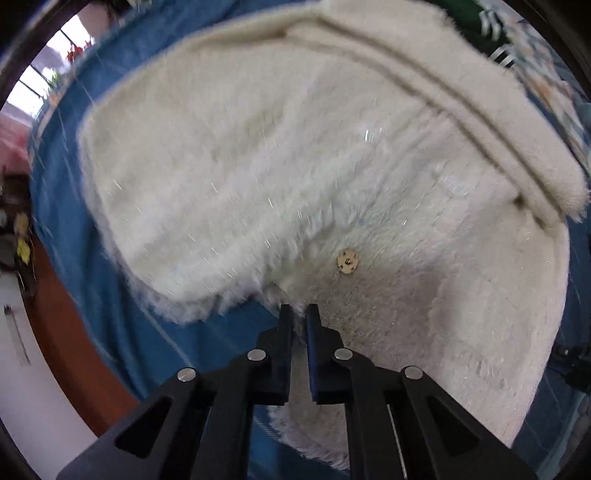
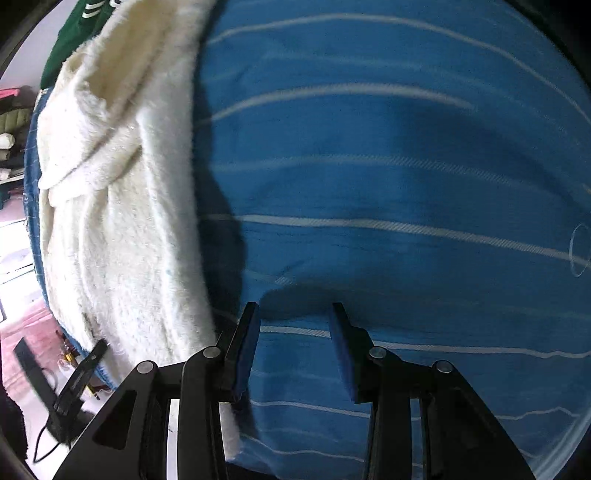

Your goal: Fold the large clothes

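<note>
— How far along are we?

— Partway, I judge. The coat (image 1: 295, 166) lies on the blue sheet (image 2: 388, 184), one flap doubled over, a snap (image 1: 347, 260) bared.

— Your claws?

— My left claw (image 1: 298, 314) is nearly together at the coat's edge; whether it pinches fleece I cannot tell. My right claw (image 2: 293, 314) gapes, holding nothing, beside the coat.

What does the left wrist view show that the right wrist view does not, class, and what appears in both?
Only the left wrist view shows the gold snap button and the left gripper, nearly shut at the white fleece garment. Only the right wrist view shows the right gripper, open over the blue striped sheet. Both show garment, sheet and a green item.
</note>
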